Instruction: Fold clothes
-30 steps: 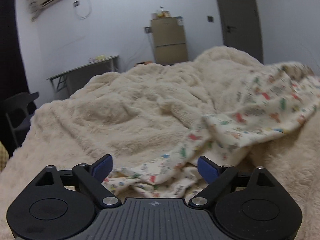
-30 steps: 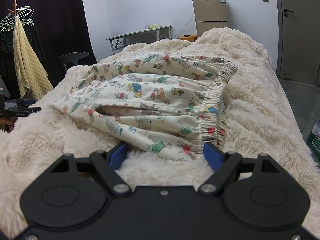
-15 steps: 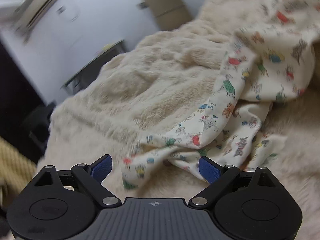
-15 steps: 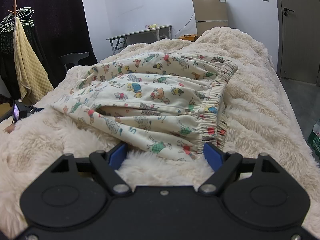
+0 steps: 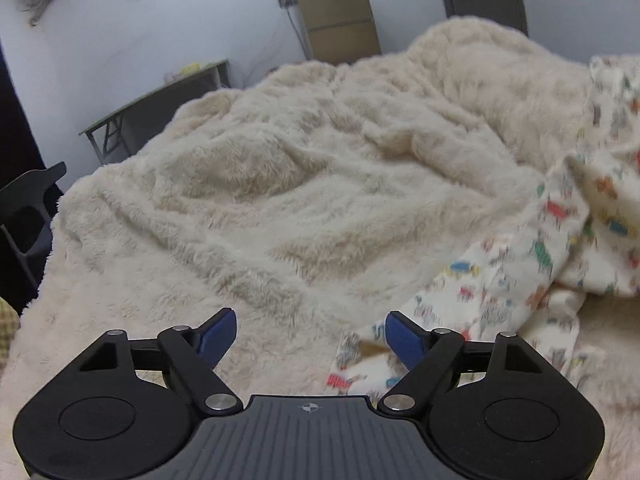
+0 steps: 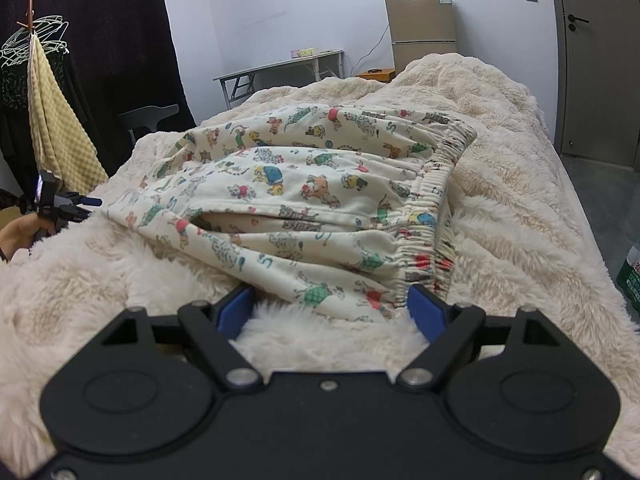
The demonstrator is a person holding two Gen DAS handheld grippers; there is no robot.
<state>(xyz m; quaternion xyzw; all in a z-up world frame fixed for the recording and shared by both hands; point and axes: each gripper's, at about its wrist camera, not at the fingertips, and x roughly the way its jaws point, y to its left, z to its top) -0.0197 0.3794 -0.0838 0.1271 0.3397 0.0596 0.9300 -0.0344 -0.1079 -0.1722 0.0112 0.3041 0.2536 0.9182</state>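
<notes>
One garment, a pair of printed pyjama shorts, lies spread and rumpled on the fluffy blanket covering the bed; no fold looks finished, so nearly all the folding seems left. Both tools are empty. The left hand-held gripper has just been narrowing its jaws, with a hem corner of the shorts beside its right finger but nothing pinched. The right hand-held gripper stands wide at the waistband end, its jaws spanning the cloth's near edge without pressing it.

place: home bedroom | cues: bed with plush blanket, fridge, hangers
</notes>
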